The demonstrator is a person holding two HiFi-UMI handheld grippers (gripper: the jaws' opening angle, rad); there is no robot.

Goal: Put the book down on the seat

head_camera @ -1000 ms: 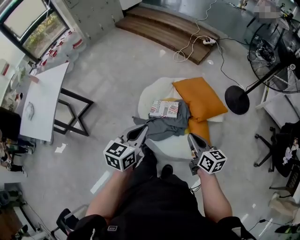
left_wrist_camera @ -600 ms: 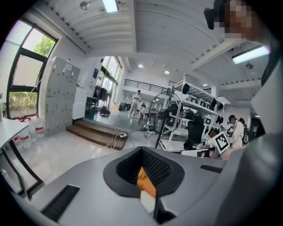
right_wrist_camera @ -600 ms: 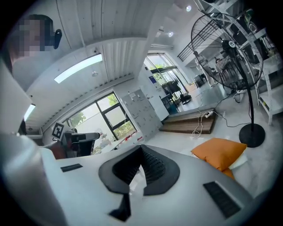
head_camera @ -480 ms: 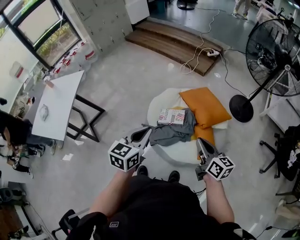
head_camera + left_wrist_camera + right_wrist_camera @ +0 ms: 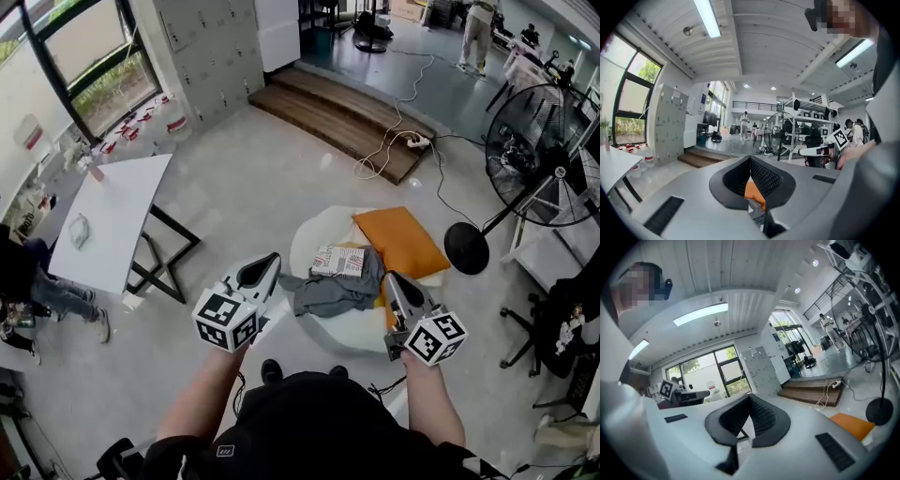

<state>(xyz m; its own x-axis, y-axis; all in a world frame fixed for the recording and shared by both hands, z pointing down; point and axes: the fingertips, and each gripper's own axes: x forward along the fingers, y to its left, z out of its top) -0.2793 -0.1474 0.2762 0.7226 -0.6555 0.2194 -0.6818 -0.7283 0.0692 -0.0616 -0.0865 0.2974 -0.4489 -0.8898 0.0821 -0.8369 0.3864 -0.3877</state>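
The book (image 5: 338, 261), with a red and white patterned cover, lies flat on the round white seat (image 5: 314, 234), partly on a crumpled grey cloth (image 5: 333, 292). Neither gripper touches it. My left gripper (image 5: 270, 261) hangs in the air just left of the seat, its jaws shut and empty. My right gripper (image 5: 392, 278) is held over the seat's near right edge, also shut with nothing in it. In the left gripper view the pads (image 5: 761, 176) meet at the tip, with the orange cushion (image 5: 754, 193) showing behind them. In the right gripper view the pads (image 5: 761, 416) are closed too.
An orange cushion (image 5: 401, 242) lies on the seat's right side. A standing fan (image 5: 539, 159) and its round base (image 5: 466, 247) are to the right, a white table (image 5: 112, 220) to the left. A wooden step (image 5: 347, 117) with a cable and power strip (image 5: 412, 141) lies beyond. People stand at the far left and back.
Both grippers have drawn back and up from the seat, the left tip leaving the grey cloth. The head view has lifted, showing more of the room. The book has stayed put.
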